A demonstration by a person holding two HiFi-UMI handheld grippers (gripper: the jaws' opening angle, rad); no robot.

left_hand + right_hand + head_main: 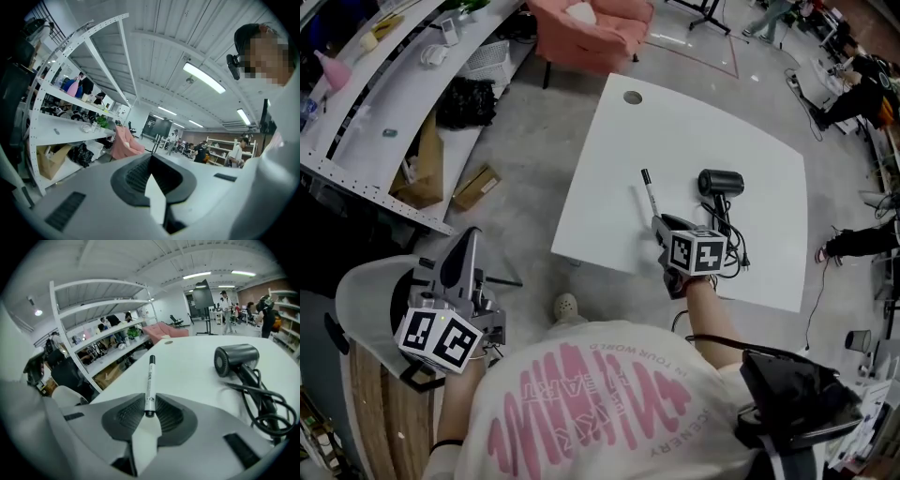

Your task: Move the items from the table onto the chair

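Note:
A black-and-white marker (649,195) lies on the white table (694,112), and my right gripper (661,228) is shut on its near end. In the right gripper view the marker (150,383) runs straight away from the pads of that gripper (149,404). A black hair dryer (720,183) with its coiled cord (733,246) rests just right of it, also in the right gripper view as the dryer (236,359). My left gripper (469,248) hovers off the table, above a white chair (366,291), jaws together with nothing in them (151,161).
A pink armchair (591,28) stands beyond the table's far corner. White shelving (384,84) with a cardboard box (422,173) and a black bag (467,101) lines the left. People (853,94) are at the right edge.

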